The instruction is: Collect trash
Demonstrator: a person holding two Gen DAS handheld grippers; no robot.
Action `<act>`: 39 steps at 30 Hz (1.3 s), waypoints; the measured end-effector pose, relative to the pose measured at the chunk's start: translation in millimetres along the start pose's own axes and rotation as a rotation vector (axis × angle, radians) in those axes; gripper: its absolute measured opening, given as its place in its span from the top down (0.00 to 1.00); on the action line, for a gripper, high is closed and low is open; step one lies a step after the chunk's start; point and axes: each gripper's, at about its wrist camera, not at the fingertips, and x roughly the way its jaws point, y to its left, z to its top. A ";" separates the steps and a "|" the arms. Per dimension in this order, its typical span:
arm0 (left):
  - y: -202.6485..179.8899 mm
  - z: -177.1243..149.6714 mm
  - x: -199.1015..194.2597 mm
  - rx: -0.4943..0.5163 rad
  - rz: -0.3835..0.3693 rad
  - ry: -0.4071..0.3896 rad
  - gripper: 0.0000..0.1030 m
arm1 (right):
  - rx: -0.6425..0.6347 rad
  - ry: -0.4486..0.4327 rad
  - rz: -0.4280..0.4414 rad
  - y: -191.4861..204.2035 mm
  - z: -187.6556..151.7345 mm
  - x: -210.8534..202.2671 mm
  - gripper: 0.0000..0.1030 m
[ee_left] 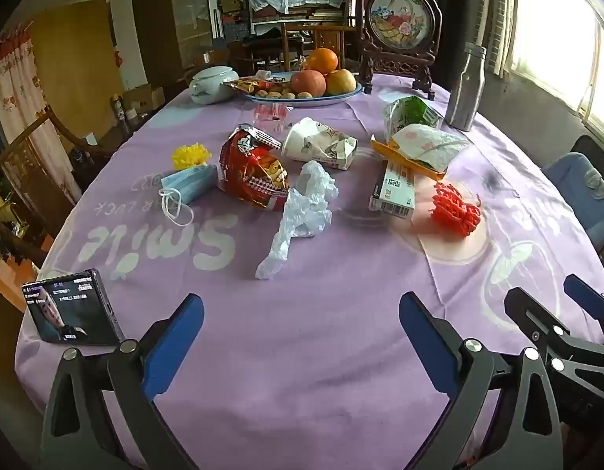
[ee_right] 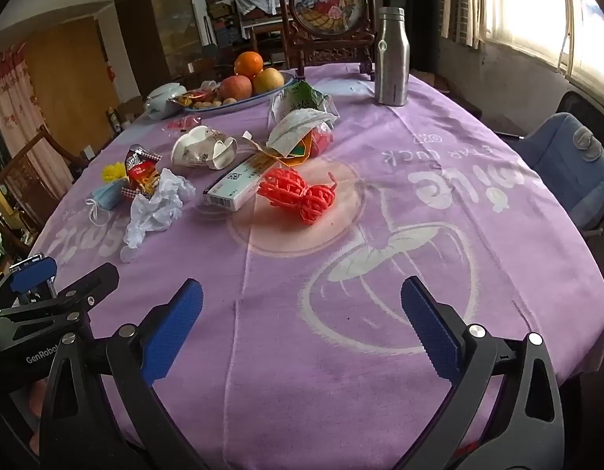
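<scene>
Trash lies across the middle of a purple tablecloth (ee_left: 302, 352): a crumpled white plastic bag (ee_left: 302, 211) (ee_right: 156, 205), a red snack bag (ee_left: 253, 168) (ee_right: 143, 172), a squashed paper cup (ee_left: 319, 145) (ee_right: 202, 149), a blue face mask (ee_left: 188, 186) (ee_right: 106, 196), a yellow tuft (ee_left: 190, 154), a long white box (ee_left: 394, 190) (ee_right: 235, 184), a red foam net (ee_left: 454, 209) (ee_right: 302, 196) and crumpled wrappers (ee_left: 419, 137) (ee_right: 298, 125). My left gripper (ee_left: 302, 333) and right gripper (ee_right: 302, 321) hover open over bare cloth near the front edge, nothing between their fingers.
A phone (ee_left: 72, 313) stands at the front left. At the back are a fruit plate (ee_left: 302, 98) (ee_right: 239, 105), a white lidded bowl (ee_left: 211, 84), a steel bottle (ee_left: 466, 86) (ee_right: 392, 58) and a carved ornament stand (ee_left: 399, 27). A blue chair (ee_right: 568, 164) is at the right.
</scene>
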 end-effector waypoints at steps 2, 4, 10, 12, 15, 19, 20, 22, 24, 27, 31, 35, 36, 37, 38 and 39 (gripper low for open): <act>0.0 0.1 0.2 0.003 0.003 0.005 0.05 | -0.001 -0.001 0.001 -0.9 0.0 -0.7 0.06; 0.0 0.0 0.1 0.004 0.004 0.005 0.05 | -0.001 -0.004 0.003 -2.7 0.0 -1.9 0.06; -0.5 -0.5 -1.4 -0.001 0.011 0.002 0.05 | -0.011 0.009 -0.014 0.8 0.6 3.1 0.06; -5.0 -4.7 6.1 0.002 0.012 0.000 0.05 | -0.008 0.009 -0.016 1.0 1.2 4.3 0.06; -5.2 -3.8 3.6 -0.001 0.008 0.003 0.05 | -0.004 0.008 -0.010 -0.3 -3.0 2.9 0.06; -0.8 -3.8 3.1 -0.006 0.004 0.010 0.05 | -0.003 0.009 -0.009 -0.6 -3.2 3.2 0.06; -0.2 -3.6 3.1 -0.008 0.002 0.013 0.05 | -0.003 0.009 -0.008 -0.4 -3.2 3.0 0.06; 0.4 -3.5 3.5 -0.010 0.000 0.017 0.05 | -0.002 0.009 -0.008 -0.5 -3.6 3.6 0.06; 1.5 -3.3 4.5 -0.011 -0.001 0.018 0.05 | -0.005 0.010 -0.006 -0.2 -3.8 3.8 0.06; 1.9 -3.4 4.7 -0.013 -0.004 0.019 0.05 | -0.010 0.014 -0.006 1.8 -4.7 5.4 0.06; 2.5 -3.4 6.6 -0.012 -0.007 0.023 0.05 | -0.010 0.015 -0.005 2.1 -5.2 6.2 0.06; 2.1 -3.6 6.7 -0.012 -0.006 0.023 0.05 | -0.011 0.014 -0.007 2.7 -5.8 6.3 0.06; 2.2 -3.4 7.0 -0.012 -0.006 0.024 0.05 | -0.011 0.016 -0.008 2.1 -5.2 6.2 0.06; 2.2 -3.8 6.7 -0.012 -0.007 0.023 0.05 | -0.011 0.015 -0.006 1.9 -5.2 6.2 0.06; 2.1 -3.7 6.7 -0.012 -0.006 0.023 0.05 | -0.011 0.015 -0.007 2.0 -5.4 6.3 0.06; 2.1 -3.8 6.7 -0.012 -0.005 0.023 0.05 | -0.011 0.016 -0.007 1.6 -5.0 6.2 0.06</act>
